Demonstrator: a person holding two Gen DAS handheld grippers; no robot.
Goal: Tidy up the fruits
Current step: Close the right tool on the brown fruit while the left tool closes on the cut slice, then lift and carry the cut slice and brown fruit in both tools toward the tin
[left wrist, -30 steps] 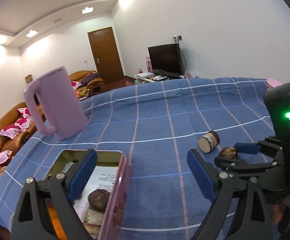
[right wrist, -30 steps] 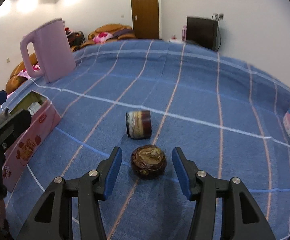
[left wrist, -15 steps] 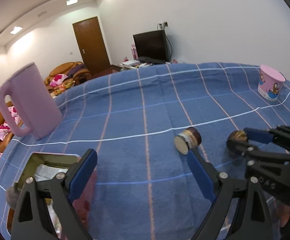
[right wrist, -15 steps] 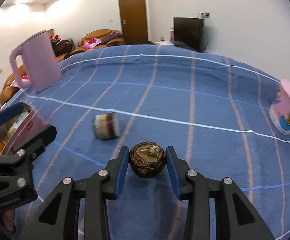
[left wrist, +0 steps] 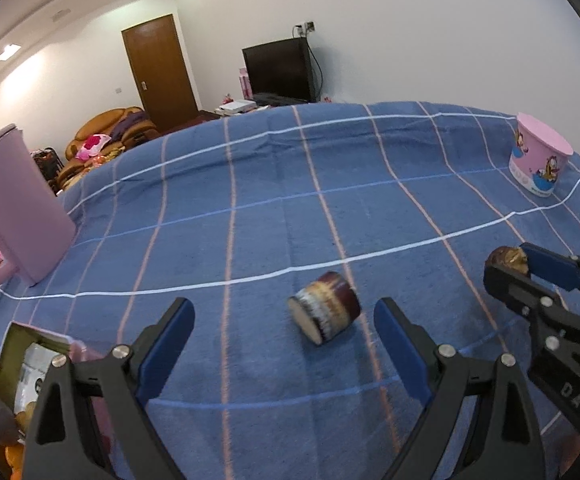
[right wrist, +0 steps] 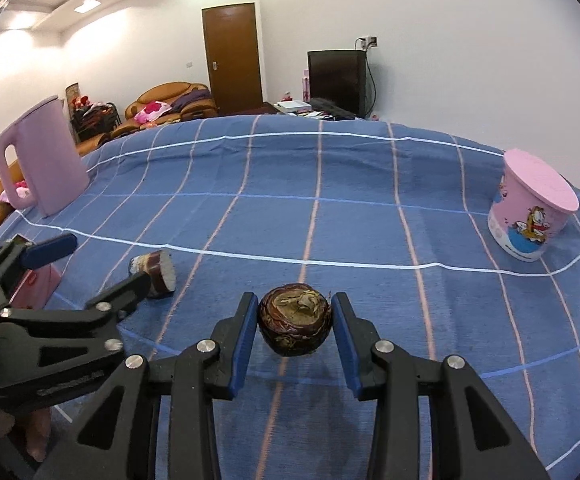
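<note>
1. One legible marking: "DAS" on the right gripper (left wrist: 508,264) body.
2. Two brown fruits: a round one (right wrist: 294,319) clamped in the right gripper (right wrist: 294,322), low over the cloth (right wrist: 370,176); a cut one (left wrist: 324,313) on the cloth, ahead of the wide-spread left gripper (left wrist: 283,344).
3. One box (left wrist: 29,356), one jug (left wrist: 13,208), one cup (right wrist: 530,212).

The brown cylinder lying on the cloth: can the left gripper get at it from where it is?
Probably yes. The left gripper is open with the cylinder lying just ahead between its fingers, nothing between them. The right gripper is off to the side, shut on the round fruit.
</note>
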